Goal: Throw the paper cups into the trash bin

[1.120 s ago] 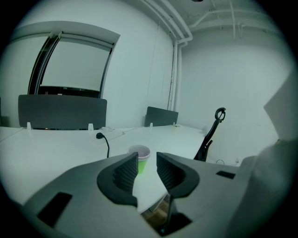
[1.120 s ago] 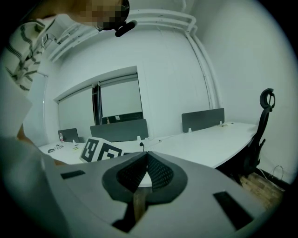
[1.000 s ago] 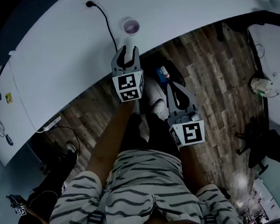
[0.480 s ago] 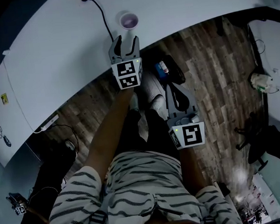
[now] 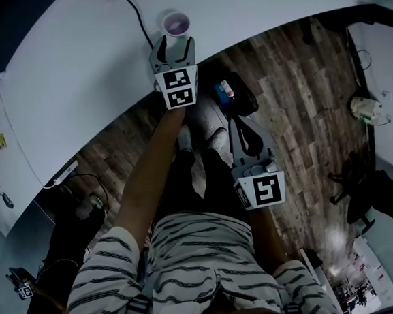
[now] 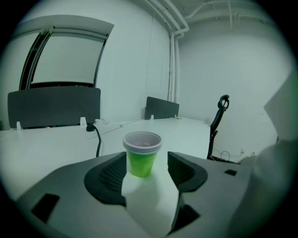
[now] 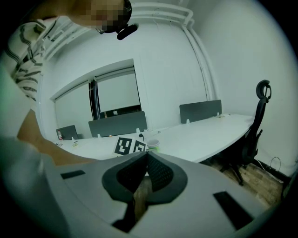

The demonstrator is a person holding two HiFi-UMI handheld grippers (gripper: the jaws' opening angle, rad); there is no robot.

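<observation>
Left gripper (image 5: 171, 47) is held over the edge of the white table (image 5: 73, 75), pointed at a cup (image 5: 175, 23). Its jaws are set wide apart and have just been opening. In the left gripper view, the cup (image 6: 142, 155) is seen upright on the table (image 6: 46, 148), green, with a pale rim, at the mouth of the left gripper (image 6: 146, 169). It is flanked by the two pads but not pressed by either. A black cable (image 5: 132, 11) is laid on the table just beside the cup, on the left in the head view.

Right gripper (image 5: 238, 120) is held lower and nearer the body, over the wood floor (image 5: 301, 103). In its own view the right gripper (image 7: 145, 155) is seen with its jaws brought together and nothing between them. The left gripper's marker cube (image 7: 128, 145) and the cup (image 7: 152, 145) are caught beyond the jaws. A dark container (image 5: 235, 95) is seen on the floor between the two grippers, with something blue and white in it. An office chair (image 7: 258, 121) is parked at the table's far end.
</observation>
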